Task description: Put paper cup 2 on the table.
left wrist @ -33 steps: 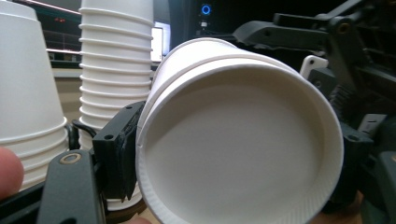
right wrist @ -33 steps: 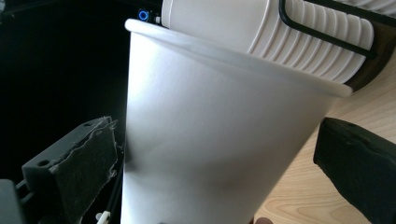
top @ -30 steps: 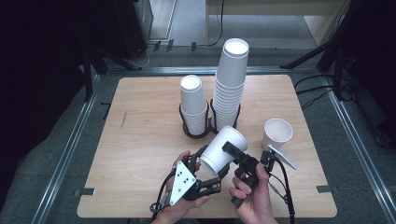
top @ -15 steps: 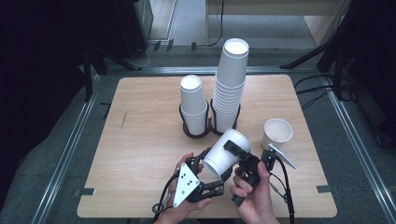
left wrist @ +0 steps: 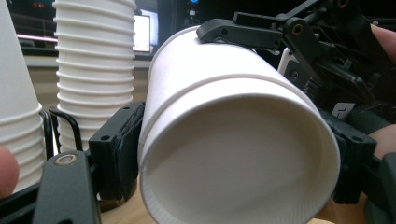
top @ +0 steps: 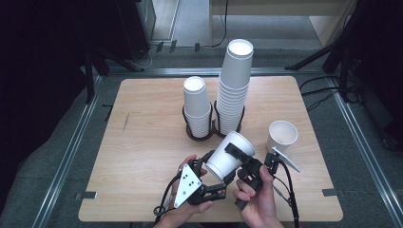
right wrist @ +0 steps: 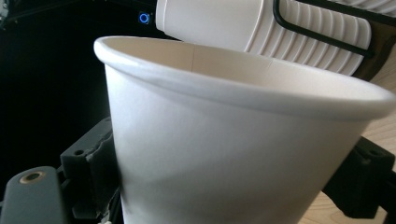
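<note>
Two stacks of white paper cups stood in black wire holders at the far middle of the wooden table (top: 142,142) in the high view: a short stack (top: 197,107) on the left and a tall stack (top: 235,85) just beside it on the right. A single cup (top: 281,136) stood upright and empty near the right edge. At the near middle, the tilted cup (top: 229,156) was held above the table, its mouth toward the stacks, which were close beyond it. The left tool (top: 211,175) pinched its base end; the right tool (top: 237,156) had just been closing and gripped it across the wall near the rim. Hands hid part of both tools.

From the left tool's view, the cup's base (left wrist: 233,172) sat between the pads, a second nested rim showing along its wall; the right tool's black jaw lay over the top.

From the right tool's view, the cup's open mouth (right wrist: 233,79) showed nothing inside as far as could be seen; its lower wall was cut off, pads pressing both sides.
</note>
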`<state>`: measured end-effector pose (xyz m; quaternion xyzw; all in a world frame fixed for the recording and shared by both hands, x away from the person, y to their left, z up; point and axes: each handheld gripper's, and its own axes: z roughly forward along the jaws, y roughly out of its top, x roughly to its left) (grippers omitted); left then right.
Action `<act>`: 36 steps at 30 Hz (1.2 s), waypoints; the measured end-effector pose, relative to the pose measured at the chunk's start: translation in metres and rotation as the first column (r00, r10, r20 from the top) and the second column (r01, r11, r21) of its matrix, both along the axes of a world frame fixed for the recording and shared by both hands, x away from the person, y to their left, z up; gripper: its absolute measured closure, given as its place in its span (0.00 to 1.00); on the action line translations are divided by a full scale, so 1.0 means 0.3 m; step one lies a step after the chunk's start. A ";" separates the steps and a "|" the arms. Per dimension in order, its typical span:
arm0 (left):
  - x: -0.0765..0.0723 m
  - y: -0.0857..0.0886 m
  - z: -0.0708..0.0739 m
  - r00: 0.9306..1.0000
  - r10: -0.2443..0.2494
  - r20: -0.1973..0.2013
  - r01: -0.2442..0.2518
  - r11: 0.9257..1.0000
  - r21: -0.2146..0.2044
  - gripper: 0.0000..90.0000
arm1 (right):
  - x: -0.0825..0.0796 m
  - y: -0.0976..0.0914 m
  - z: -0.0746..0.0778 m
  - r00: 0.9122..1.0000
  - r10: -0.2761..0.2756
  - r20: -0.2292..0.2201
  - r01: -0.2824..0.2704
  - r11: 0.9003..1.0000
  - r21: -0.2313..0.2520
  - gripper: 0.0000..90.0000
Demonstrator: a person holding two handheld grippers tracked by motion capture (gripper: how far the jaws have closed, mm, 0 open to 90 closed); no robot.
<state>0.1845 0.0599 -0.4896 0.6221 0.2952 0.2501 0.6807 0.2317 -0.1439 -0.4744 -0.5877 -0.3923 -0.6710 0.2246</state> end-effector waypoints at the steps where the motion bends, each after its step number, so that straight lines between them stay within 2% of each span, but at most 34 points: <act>1: 0.000 0.001 0.001 1.000 -0.001 -0.008 0.001 1.000 0.003 0.23 | 0.000 0.001 -0.001 1.000 -0.005 0.007 0.005 1.000 -0.005 0.14; 4: 0.001 0.007 0.006 1.000 -0.005 -0.026 0.006 1.000 0.025 0.22 | 0.000 0.000 -0.001 1.000 -0.018 0.018 0.019 1.000 -0.021 0.15; 7: 0.001 0.016 0.013 0.998 -0.046 -0.052 0.046 0.999 0.000 0.15 | -0.001 -0.005 0.008 0.998 -0.040 0.038 0.041 0.999 -0.033 0.15; 10: 0.003 0.023 0.022 0.996 -0.051 -0.072 0.051 0.999 0.003 0.10 | -0.002 -0.015 0.020 0.996 -0.065 0.068 0.069 0.996 -0.060 0.15; 14: 0.011 0.037 0.026 0.993 -0.052 -0.107 0.052 0.999 0.006 0.03 | -0.001 -0.026 0.034 0.989 -0.096 0.109 0.107 0.990 -0.096 0.15; 18: 0.018 0.052 0.032 0.989 -0.051 -0.136 0.051 0.999 -0.008 0.02 | 0.005 -0.036 0.039 0.982 -0.120 0.149 0.138 0.983 -0.121 0.15; 21: 0.021 0.061 0.035 0.991 -0.027 -0.134 0.030 0.999 0.014 0.02 | 0.007 -0.041 0.043 0.971 -0.142 0.192 0.175 0.971 -0.165 0.15; 24: 0.026 0.072 0.039 0.989 -0.012 -0.148 0.018 0.999 0.044 0.02 | 0.010 -0.044 0.045 0.964 -0.153 0.217 0.194 0.963 -0.185 0.15; 26: 0.033 0.083 0.042 0.986 0.001 -0.168 0.011 0.997 0.074 0.02 | 0.012 -0.045 0.045 0.958 -0.157 0.239 0.209 0.955 -0.209 0.15; 30: 0.047 0.098 0.042 0.979 0.024 -0.201 -0.007 0.996 0.086 0.02 | 0.011 -0.039 0.049 0.947 -0.145 0.287 0.221 0.942 -0.252 0.15; 33: 0.053 0.107 0.037 0.975 0.047 -0.218 -0.022 0.993 0.116 0.02 | 0.009 -0.037 0.054 0.934 -0.134 0.332 0.234 0.930 -0.283 0.15; 35: 0.053 0.123 0.029 0.972 0.067 -0.223 -0.038 0.991 0.128 0.02 | 0.009 -0.037 0.056 0.922 -0.127 0.366 0.251 0.915 -0.315 0.15; 36: 0.051 0.134 0.024 0.970 0.073 -0.232 -0.044 0.990 0.131 0.02 | 0.007 -0.036 0.056 0.914 -0.126 0.385 0.265 0.905 -0.334 0.15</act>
